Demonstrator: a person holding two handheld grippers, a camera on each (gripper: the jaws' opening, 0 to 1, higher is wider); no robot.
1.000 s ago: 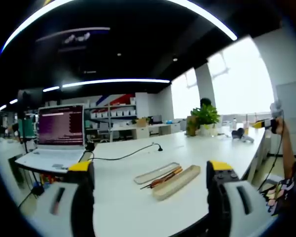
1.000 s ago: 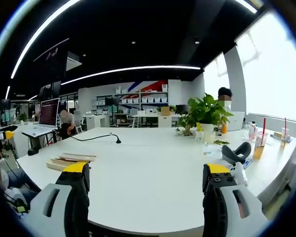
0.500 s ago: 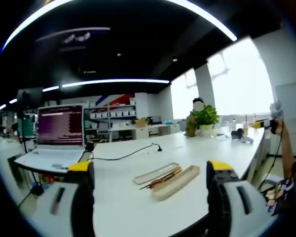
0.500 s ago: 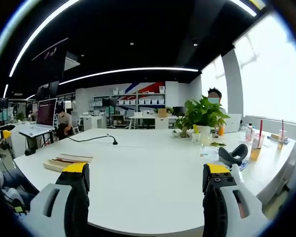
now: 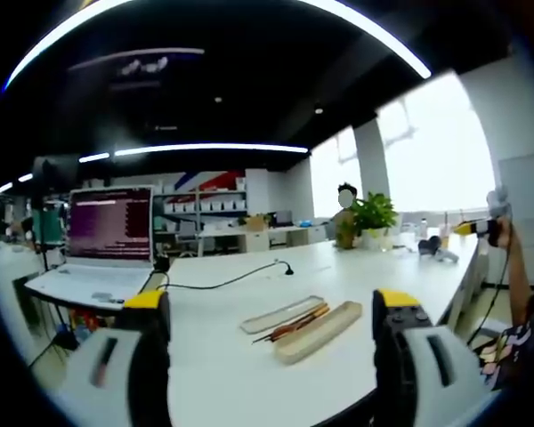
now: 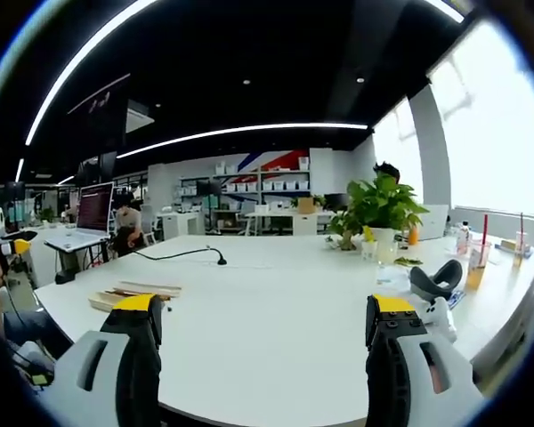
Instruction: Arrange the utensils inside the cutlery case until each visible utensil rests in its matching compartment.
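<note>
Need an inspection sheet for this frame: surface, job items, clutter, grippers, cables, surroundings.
Surface: white table, mostly bare.
Job's things: wooden cutlery case lying open, clear lid beside it, utensils lying between them, not yet sorted.
Clutter: laptop open at the far end; potted plant, headphones, drink cups at the other.
Grippers: left gripper open, empty; right gripper open, empty; both short of the case.
Cables: black cable across the table.
Surroundings: open office, shelving, ceiling light strips, large windows.
</note>
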